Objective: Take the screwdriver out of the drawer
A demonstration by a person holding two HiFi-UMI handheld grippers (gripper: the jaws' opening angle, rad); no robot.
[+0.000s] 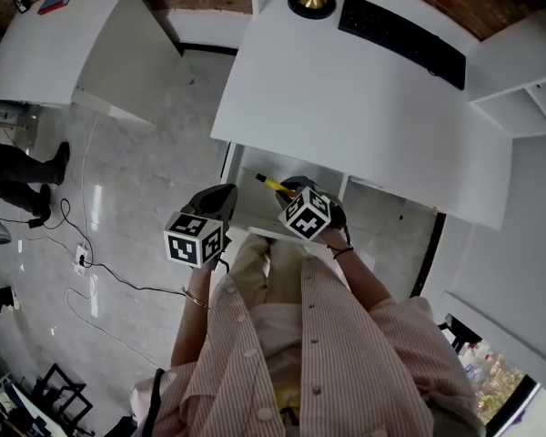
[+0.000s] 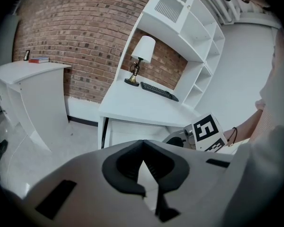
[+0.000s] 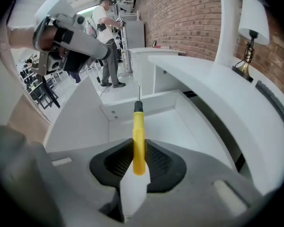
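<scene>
The white desk (image 1: 346,89) lies ahead of the right claw (image 3: 138,163) and to its right in the right gripper view, its top edge running above the level of the jaws. Under that top, just below and ahead of the claw, the open drawer (image 3: 156,122) shows a bare white floor.

The left claw (image 2: 143,167) hangs off to the right claw's left side, near but apart from it. Its 2 jaws meet at the tips and nothing is between them.

The right claw's jaws stand partly closed, both pads pressing on the yellow handle of the screwdriver (image 3: 138,141). The hold is near the butt end, so most of the handle, its black collar and the thin metal shaft stick out past the fingertips, pointing away from the claw over the drawer. From the head view the screwdriver (image 1: 271,185) sits just off the claw's front-left, over the drawer opening. It looks lifted clear of the drawer floor rather than resting on it.

Risks from here, as I judge them:
- The handle is smooth and round and is pinched at 1 end only, so it could swivel or slide out of the pads if jolted.
- The shaft leads the claw, so a steep or hurried lift might knock it against the desk's underside or front edge and lever the tool loose.
</scene>
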